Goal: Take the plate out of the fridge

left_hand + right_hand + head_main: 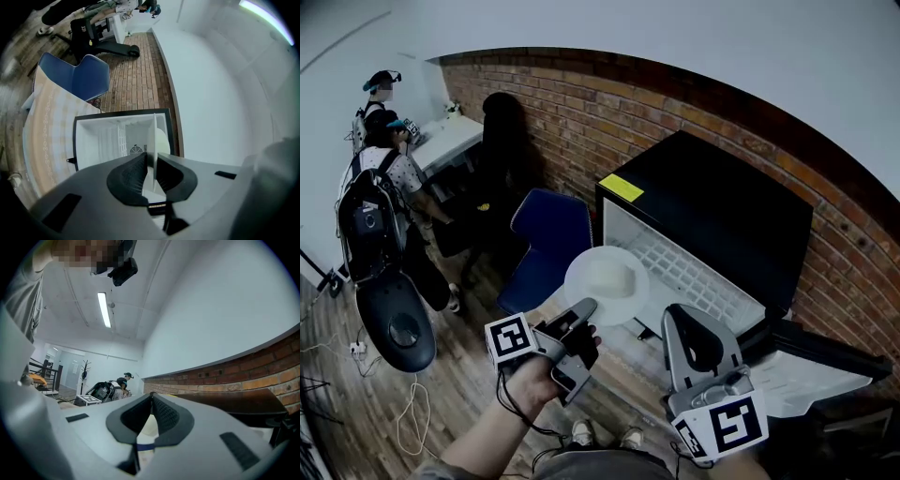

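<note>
In the head view my left gripper [584, 312] is shut on the near rim of a white plate [607, 279], which hangs in the air just outside a small black fridge [712, 202] whose white inside [680, 272] stands open. In the left gripper view the plate [154, 136] is edge-on between the pads, with the fridge's open inside [110, 140] behind it. To the right of the plate and nearer to me is my right gripper [698, 328]. Its jaws [151, 395] meet at the tips with nothing held between them.
The fridge door [825, 361] hangs open at the lower right. A blue chair [548, 239] stands left of the fridge against the brick wall [609, 112]. A black office chair [394, 319] and two people [384, 141] at a white table are at the far left.
</note>
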Demonstrator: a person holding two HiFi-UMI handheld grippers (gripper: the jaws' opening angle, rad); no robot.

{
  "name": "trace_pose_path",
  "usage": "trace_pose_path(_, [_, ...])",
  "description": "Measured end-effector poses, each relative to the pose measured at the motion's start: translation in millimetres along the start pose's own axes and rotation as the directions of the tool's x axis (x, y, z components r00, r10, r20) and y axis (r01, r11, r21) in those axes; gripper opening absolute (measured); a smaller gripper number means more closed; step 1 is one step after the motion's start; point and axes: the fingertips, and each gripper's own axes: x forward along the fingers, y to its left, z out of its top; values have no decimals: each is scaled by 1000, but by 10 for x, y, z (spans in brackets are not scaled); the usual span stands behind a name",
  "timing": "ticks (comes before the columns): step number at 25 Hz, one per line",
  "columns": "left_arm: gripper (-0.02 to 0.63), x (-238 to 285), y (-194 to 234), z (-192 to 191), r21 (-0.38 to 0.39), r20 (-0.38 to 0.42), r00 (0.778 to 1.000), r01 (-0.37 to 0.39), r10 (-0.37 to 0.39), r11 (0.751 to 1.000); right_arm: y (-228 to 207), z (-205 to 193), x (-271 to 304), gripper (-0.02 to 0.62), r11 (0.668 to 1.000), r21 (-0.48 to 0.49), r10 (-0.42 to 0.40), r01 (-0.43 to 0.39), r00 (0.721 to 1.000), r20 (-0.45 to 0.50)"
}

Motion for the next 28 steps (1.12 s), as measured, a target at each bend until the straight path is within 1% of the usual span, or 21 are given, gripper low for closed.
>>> trace_pose_path(7, [41, -421, -104, 180, 27, 82, 997, 5, -7, 1000, 199, 74, 23, 34, 999, -9, 52, -52, 998, 21])
trace_pose_path(11, [40, -642, -140, 295, 43, 127, 992, 3, -8, 999, 301, 57, 57, 34, 996, -6, 84, -84, 996, 17])
trace_pose_path(17, [41, -892, -119, 361, 55, 156, 988, -1, -8, 998, 421, -55, 108, 33, 993, -7, 115, -115, 993, -6])
trace_pose_path(24, [41, -1169, 55, 349, 37, 191, 981, -32, 24, 999, 610, -310, 134, 33, 987, 11, 161, -161, 985, -56])
trace_pose_path(28, [41, -1269, 142, 328, 17, 209, 977, -33, 29, 999, 696, -438, 131, 34, 984, 18, 176, -175, 981, -82])
